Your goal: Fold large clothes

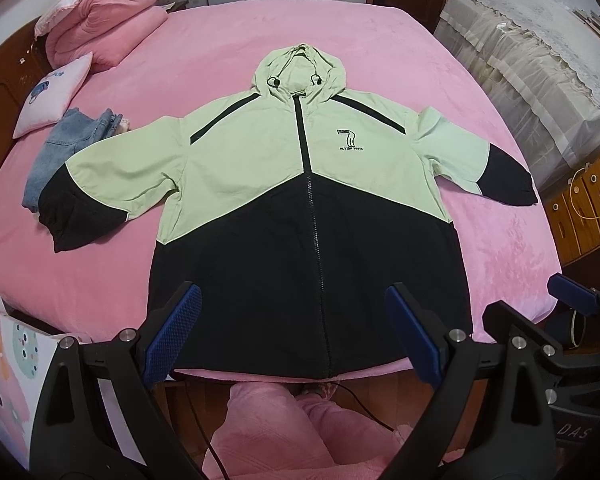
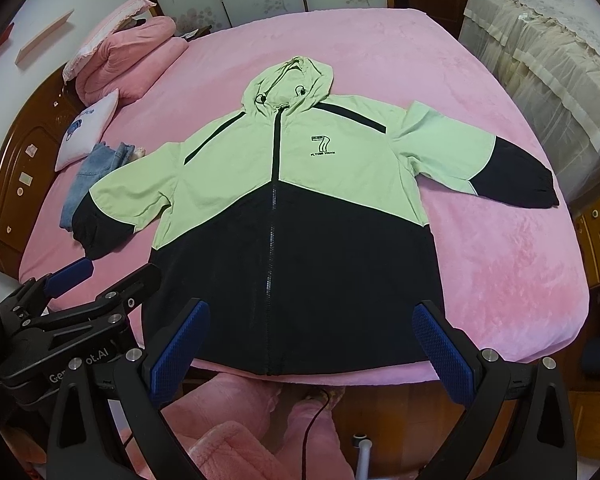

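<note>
A hooded jacket (image 1: 300,184) (image 2: 292,200), light green above and black below, lies flat and zipped on the pink bed (image 1: 380,48) (image 2: 500,260), both sleeves spread out, hood at the far end. Its hem reaches the bed's near edge. My left gripper (image 1: 294,336) hangs open in front of the hem, blue pads wide apart, holding nothing. My right gripper (image 2: 310,344) is likewise open and empty before the hem. Each gripper shows in the other's view: the right gripper (image 1: 540,320) at the lower right, the left gripper (image 2: 100,280) at the lower left.
Folded blue jeans (image 1: 64,148) (image 2: 92,172) lie by the jacket's left sleeve. A white cushion (image 1: 52,96) and a pink quilt (image 1: 112,28) sit at the bed's far left. Wooden cabinets (image 1: 588,208) stand right. A person's pink-clad legs (image 1: 268,432) and a black cable are below.
</note>
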Motion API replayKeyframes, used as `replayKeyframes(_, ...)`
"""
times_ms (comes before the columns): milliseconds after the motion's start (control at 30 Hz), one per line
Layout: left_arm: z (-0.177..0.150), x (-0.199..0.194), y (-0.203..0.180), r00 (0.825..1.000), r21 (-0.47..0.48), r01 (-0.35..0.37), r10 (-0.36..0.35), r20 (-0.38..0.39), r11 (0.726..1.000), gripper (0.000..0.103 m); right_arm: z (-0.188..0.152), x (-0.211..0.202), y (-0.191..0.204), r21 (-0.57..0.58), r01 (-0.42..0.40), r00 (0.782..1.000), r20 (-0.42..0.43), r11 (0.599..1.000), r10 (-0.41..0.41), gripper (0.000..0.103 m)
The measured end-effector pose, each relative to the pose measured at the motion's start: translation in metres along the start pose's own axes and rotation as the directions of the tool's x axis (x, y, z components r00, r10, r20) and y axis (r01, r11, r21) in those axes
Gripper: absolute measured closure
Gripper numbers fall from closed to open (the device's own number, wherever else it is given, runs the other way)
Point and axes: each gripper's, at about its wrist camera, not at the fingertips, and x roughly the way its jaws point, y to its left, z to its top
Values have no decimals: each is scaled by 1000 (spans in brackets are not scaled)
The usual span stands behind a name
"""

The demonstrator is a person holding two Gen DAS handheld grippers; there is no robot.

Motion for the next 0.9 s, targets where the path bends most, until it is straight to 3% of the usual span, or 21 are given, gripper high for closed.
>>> replayKeyframes(367, 2, 0, 1, 1000, 8, 0, 0, 8, 1000, 11, 5, 5, -5, 24, -8, 1000, -3, 1000, 8, 0)
replayKeyframes(900, -2, -16, 16, 999, -7, 2, -2, 44, 1000, 11, 8, -1, 18, 3, -2, 1000, 19, 1000, 2, 0)
